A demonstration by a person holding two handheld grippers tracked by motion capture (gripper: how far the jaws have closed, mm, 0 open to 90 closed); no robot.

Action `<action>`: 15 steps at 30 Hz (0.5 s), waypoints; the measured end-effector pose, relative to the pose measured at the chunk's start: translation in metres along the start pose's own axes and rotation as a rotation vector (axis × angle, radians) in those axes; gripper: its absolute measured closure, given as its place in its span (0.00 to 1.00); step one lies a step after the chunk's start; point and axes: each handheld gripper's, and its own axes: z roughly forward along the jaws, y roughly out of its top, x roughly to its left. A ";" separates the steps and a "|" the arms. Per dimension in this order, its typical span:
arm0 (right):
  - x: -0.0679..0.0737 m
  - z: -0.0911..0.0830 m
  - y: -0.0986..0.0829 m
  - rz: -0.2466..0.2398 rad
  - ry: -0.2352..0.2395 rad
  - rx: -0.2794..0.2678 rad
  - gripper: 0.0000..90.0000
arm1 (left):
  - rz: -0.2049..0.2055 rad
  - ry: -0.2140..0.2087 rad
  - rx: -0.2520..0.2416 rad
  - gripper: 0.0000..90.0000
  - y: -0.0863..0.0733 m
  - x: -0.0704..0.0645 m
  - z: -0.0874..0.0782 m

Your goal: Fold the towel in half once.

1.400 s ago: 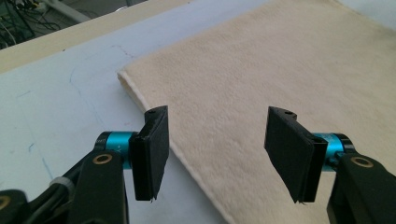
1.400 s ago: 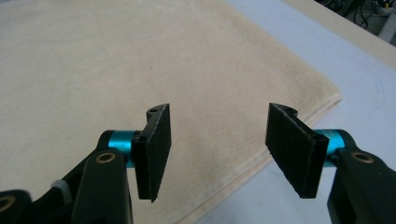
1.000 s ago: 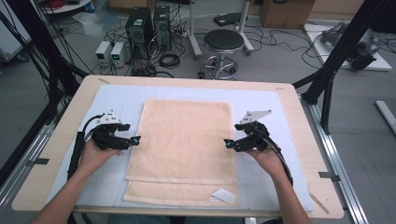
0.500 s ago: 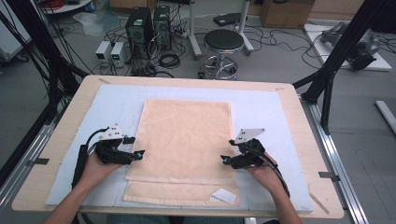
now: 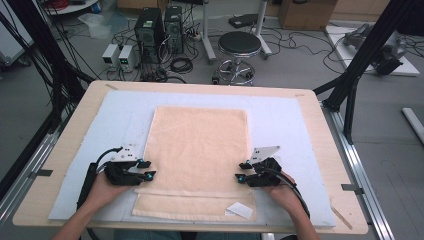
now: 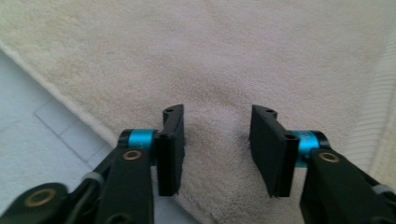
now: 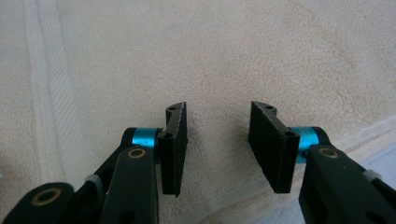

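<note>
We count one towel (image 5: pixel 197 150), peach-coloured, lying flat on the pale mat (image 5: pixel 285 120) that covers the table (image 5: pixel 65 135). Its long axis runs from our edge toward the far edge, and the near end is folded so a lower layer shows below a hem. A white label (image 5: pixel 240 210) lies at its near right corner; what it reads we cannot tell. We hold two grippers: the left gripper (image 6: pixel 215 135) and the right gripper (image 7: pixel 217 133) both stand with jaws apart over the towel's side edges, clamping nothing.
</note>
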 end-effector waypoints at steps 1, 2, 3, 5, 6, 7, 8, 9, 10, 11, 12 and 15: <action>0.000 0.000 0.000 0.008 0.003 0.001 0.67 | -0.005 0.003 -0.003 0.73 0.000 -0.001 0.001; 0.000 0.000 0.000 0.011 0.001 -0.001 0.70 | 0.004 0.002 0.002 0.75 0.001 -0.001 0.001; 0.000 0.000 0.000 0.006 -0.001 -0.001 0.74 | 0.008 -0.002 0.003 0.78 0.001 -0.001 0.001; 0.000 0.000 0.000 0.010 0.001 -0.002 0.79 | 0.010 -0.001 -0.001 0.86 0.001 -0.003 0.002; 0.000 0.000 0.000 0.011 0.005 -0.001 0.83 | 0.011 0.003 -0.002 0.89 0.001 -0.003 0.002; 0.000 0.000 0.000 0.005 0.007 -0.004 0.87 | 0.012 0.006 -0.002 0.91 0.002 -0.004 0.002; 0.000 -0.001 0.001 0.001 0.000 0.002 0.89 | 0.016 0.006 -0.001 0.93 0.002 -0.004 0.002; 0.000 0.000 0.001 -0.001 -0.003 0.002 0.90 | 0.014 0.004 0.000 0.94 0.003 -0.004 0.002; 0.000 -0.001 0.001 0.006 0.005 0.003 0.92 | 0.010 0.000 -0.001 0.95 0.003 -0.003 0.002; -0.001 -0.001 0.001 0.009 0.008 0.001 0.94 | 0.010 0.000 -0.004 0.95 0.004 -0.003 0.001; -0.002 -0.001 0.002 0.014 0.012 0.004 0.95 | 0.003 0.000 -0.010 0.95 0.004 -0.003 0.001; -0.002 -0.003 0.005 0.002 0.011 0.008 0.96 | 0.008 0.001 -0.029 0.95 0.007 -0.004 -0.004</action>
